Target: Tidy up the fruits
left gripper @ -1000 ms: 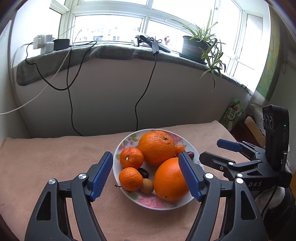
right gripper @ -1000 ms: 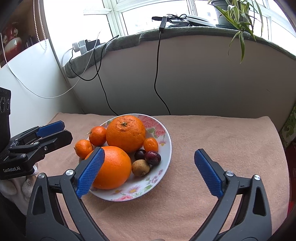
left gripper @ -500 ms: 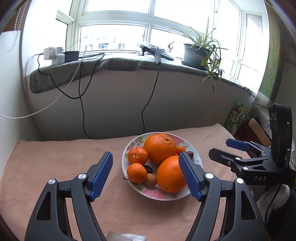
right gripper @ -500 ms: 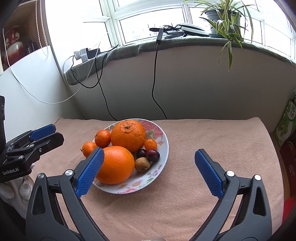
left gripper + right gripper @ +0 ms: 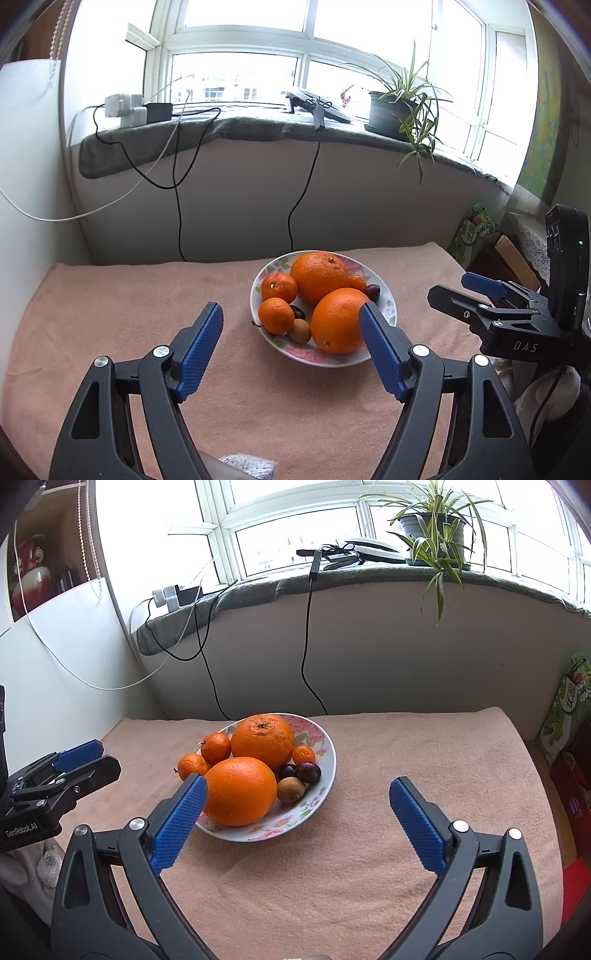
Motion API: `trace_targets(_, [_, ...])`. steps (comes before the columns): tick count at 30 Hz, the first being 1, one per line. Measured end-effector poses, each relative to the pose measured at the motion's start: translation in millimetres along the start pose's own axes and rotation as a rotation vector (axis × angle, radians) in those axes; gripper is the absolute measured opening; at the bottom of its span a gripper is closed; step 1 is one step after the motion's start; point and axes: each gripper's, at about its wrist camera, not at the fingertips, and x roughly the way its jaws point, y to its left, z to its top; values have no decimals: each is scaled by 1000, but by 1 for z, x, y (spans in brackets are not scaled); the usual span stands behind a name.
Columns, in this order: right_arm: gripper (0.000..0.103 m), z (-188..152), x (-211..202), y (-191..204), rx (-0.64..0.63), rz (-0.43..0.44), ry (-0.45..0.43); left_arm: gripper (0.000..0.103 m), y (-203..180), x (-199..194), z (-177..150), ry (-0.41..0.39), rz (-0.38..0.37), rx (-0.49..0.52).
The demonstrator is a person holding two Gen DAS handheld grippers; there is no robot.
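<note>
At twelve o'clock, the flowery white plate [image 5: 388, 300] of fruit looks smaller, so both empty, wide-open tongs, left [image 5: 291, 352] and right [image 5: 295, 825], have backed away, sorting apparently done.

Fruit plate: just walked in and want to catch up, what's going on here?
A person holds two grippers over a cloth-covered table. The left gripper and right gripper are both open and empty, short of the plate. All the fruit sits on it: two oranges, tangerines, plums and a small brown fruit. Nothing is gripped.
</note>
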Motion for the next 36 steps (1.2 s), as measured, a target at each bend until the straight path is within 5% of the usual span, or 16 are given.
trace_targets(36, [103,-17,-9,15,17,9,32,81,12,-33,-25,-18,37,-47])
